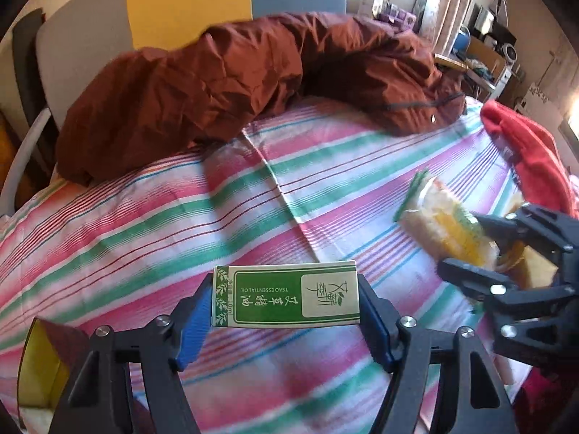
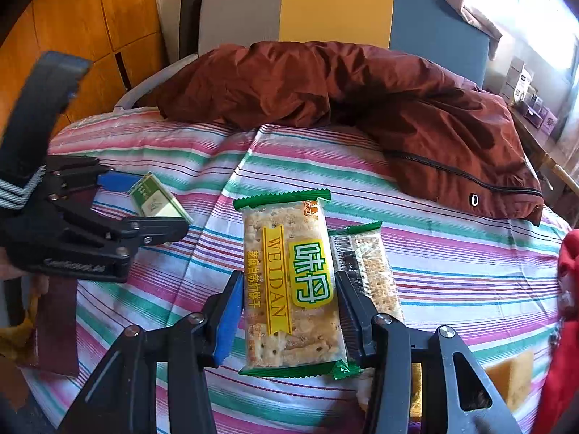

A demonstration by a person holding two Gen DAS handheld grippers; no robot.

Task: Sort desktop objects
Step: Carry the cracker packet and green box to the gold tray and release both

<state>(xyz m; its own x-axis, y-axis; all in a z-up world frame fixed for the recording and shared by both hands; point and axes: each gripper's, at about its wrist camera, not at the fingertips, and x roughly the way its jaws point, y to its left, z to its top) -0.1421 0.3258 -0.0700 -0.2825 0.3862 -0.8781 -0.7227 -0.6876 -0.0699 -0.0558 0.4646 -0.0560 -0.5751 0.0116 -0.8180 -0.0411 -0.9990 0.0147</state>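
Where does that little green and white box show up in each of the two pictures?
Left wrist view: the green and white box sits low in the middle, between the left hand-held gripper's blue pads.
Right wrist view: the same box is at the left edge, in that gripper's fingers.
Shared landmark: the brown jacket lying across the far side.

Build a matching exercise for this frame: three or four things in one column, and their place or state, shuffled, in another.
Things:
1. green essential oil box
2. Weidan cracker pack
3. brown jacket
4. second cracker pack

Places:
A. heaped at the far edge of the striped cloth
B. between the left claw pads
C. flat on the cloth, barcode up
D. gripped by the right claw

Pairs: 1-B, 2-D, 3-A, 4-C
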